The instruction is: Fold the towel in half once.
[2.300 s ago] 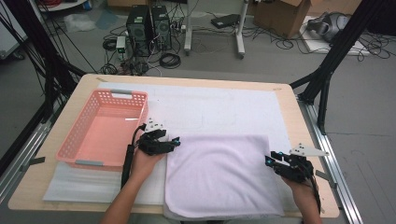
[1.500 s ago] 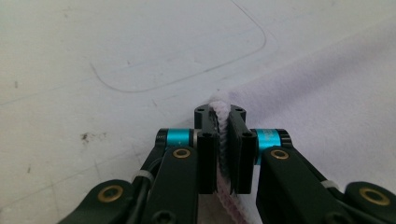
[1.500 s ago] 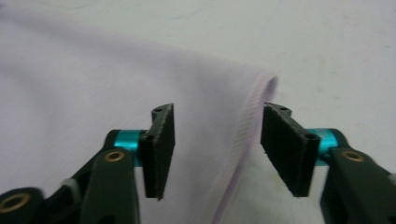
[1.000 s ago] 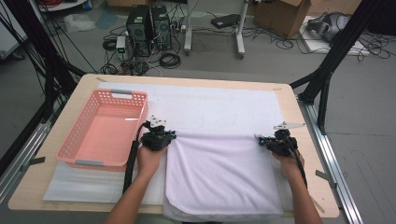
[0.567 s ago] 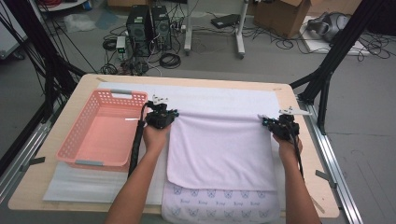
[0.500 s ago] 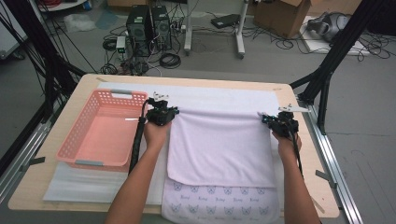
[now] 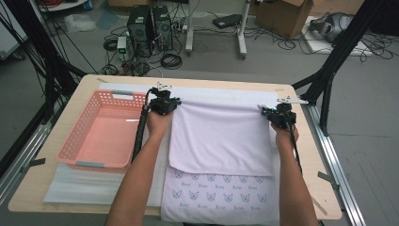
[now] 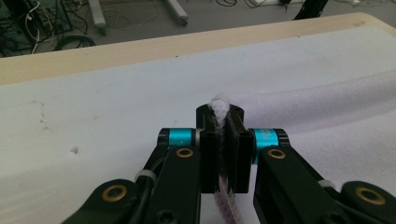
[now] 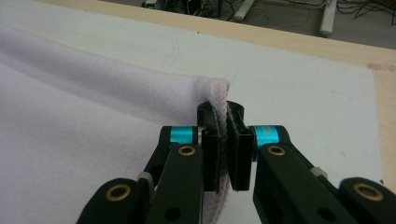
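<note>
The left hand-held gripper (image 7: 164, 102) and right hand-held gripper (image 7: 278, 114) each clamp a corner of the lavender towel (image 7: 221, 136), folded over on the table (image 7: 301, 188); the pink basket (image 7: 101, 132) lies at nine o'clock.

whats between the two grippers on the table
In the high view, the folded towel spans the whole stretch: its raised far edge runs from the left gripper to the right gripper, each shut on a corner. Nothing else lies between them.

The towel (image 7: 221, 136) is seen as soft, matt, fleecy cloth. The basket (image 7: 101, 132) is glossy perforated plastic; the table (image 7: 89, 82) is noted as smooth pale wood
</note>
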A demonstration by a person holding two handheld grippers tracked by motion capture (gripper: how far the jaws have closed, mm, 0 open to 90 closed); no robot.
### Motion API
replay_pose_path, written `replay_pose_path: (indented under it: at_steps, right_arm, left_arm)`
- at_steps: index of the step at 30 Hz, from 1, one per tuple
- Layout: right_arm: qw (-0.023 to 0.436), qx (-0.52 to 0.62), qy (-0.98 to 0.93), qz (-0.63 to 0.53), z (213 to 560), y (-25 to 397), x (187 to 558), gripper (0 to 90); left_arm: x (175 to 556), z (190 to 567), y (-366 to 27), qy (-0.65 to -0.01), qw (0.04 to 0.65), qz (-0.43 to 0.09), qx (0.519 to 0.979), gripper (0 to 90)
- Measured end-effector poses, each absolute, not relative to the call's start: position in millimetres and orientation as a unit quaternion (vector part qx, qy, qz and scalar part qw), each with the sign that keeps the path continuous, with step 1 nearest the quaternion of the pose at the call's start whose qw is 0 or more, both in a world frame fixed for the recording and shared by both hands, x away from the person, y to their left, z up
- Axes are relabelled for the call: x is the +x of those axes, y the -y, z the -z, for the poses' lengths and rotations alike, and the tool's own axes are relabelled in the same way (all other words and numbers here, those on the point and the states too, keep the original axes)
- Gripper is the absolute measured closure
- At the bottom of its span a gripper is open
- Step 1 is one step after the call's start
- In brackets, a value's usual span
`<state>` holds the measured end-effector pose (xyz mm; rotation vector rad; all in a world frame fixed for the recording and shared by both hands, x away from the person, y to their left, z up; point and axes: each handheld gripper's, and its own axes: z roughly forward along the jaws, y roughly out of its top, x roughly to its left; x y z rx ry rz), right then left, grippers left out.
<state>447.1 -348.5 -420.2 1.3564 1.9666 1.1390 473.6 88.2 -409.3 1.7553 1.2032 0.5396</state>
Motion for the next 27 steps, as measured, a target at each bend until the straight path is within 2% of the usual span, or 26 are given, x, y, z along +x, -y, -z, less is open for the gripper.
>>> replay_pose_path:
  at_steps: [4, 6, 7, 8, 11, 16, 25, 27]
  right_arm:
    - [0.246, 0.498, -0.723, -0.411, 422, 345, 451, 85.0]
    - [0.244, 0.501, -0.722, -0.409, 424, 343, 451, 78.5]
    - [0.24, 0.503, -0.721, -0.412, 424, 342, 451, 71.3]
    - [0.236, 0.505, -0.721, -0.412, 424, 342, 451, 67.1]
    - [0.231, 0.507, -0.721, -0.413, 422, 342, 449, 59.5]
    - [0.23, 0.505, -0.721, -0.415, 414, 342, 442, 54.8]
    - [0.22, 0.504, -0.725, -0.414, 415, 349, 413, 56.1]
    - [0.2, 0.509, -0.733, -0.405, 414, 350, 408, 54.2]
  left_arm:
    - [474, 414, -89, -0.493, 0.453, -0.207, 0.713, 82.9]
    - [474, 416, -89, -0.509, 0.46, -0.188, 0.703, 66.1]
    - [474, 417, -89, -0.512, 0.461, -0.18, 0.703, 58.8]
    - [472, 416, -88, -0.511, 0.46, -0.177, 0.704, 54.2]
    - [466, 414, -87, -0.503, 0.464, -0.173, 0.708, 49.4]
    - [454, 411, -86, -0.491, 0.463, -0.169, 0.719, 46.6]
    - [424, 406, -77, -0.458, 0.462, -0.171, 0.74, 47.3]
    - [415, 407, -76, -0.454, 0.469, -0.185, 0.735, 48.6]
